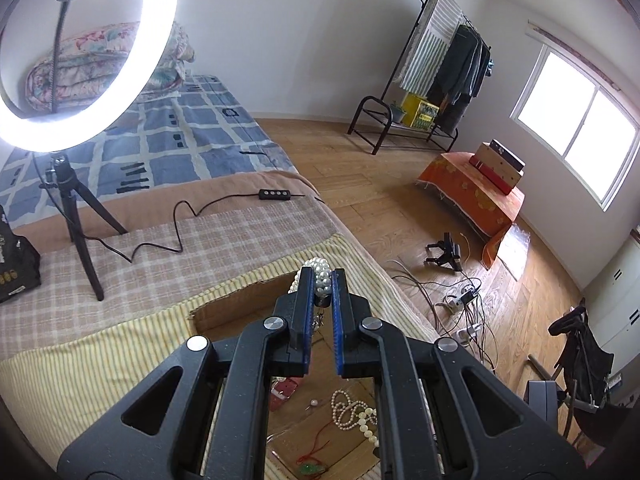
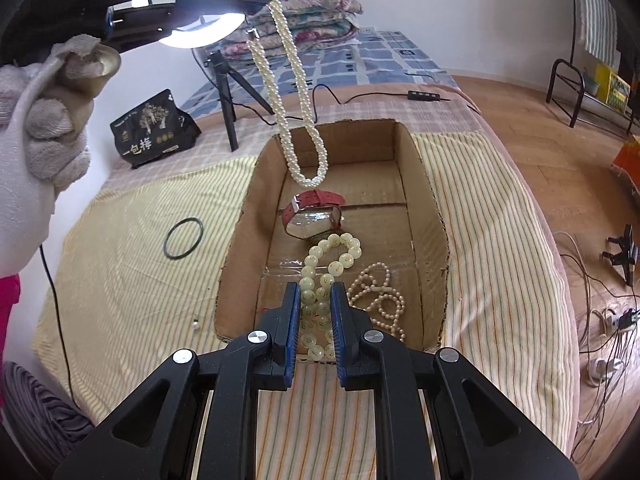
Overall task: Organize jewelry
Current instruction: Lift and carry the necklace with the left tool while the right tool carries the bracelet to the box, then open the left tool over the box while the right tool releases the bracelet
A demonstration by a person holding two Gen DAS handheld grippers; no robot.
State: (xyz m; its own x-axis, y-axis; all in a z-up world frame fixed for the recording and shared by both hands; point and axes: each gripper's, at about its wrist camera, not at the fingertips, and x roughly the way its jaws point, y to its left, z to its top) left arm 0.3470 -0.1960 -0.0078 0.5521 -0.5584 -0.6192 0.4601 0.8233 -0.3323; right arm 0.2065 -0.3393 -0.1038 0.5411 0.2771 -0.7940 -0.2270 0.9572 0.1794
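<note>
We are holding a twisted pearl necklace point(image 2: 298, 92) pinched in the left gripper point(image 1: 322, 286), jaws closed on the rope of pearls. It is hanging in a long loop, its low end dangling just above the open cardboard box point(image 2: 434, 216) on the striped bed cover point(image 2: 132, 240). We judge we are carrying it high so the loop clears the box wall before going in.

The right gripper point(image 2: 316, 312) is pointing down into the near end of the box, jaws nearly closed around a strand of large pale green beads point(image 2: 332, 256). Whether the pads are truly pressing on them we cannot tell. Beside that strand a small pearl string point(image 2: 380, 296) is lying on the box floor; farther in, a red-strapped watch point(image 2: 314, 216).

The right wrist view is giving us the whole hang of the necklace, the gloved left hand point(image 2: 48, 116), and a black ring point(image 2: 184, 238) and a loose pearl point(image 2: 196, 324) outside the box. The left wrist view is showing only a bunch of pearls between the pads, plus a red cord with a green pendant point(image 1: 310, 466) that the right view is hiding.
</note>
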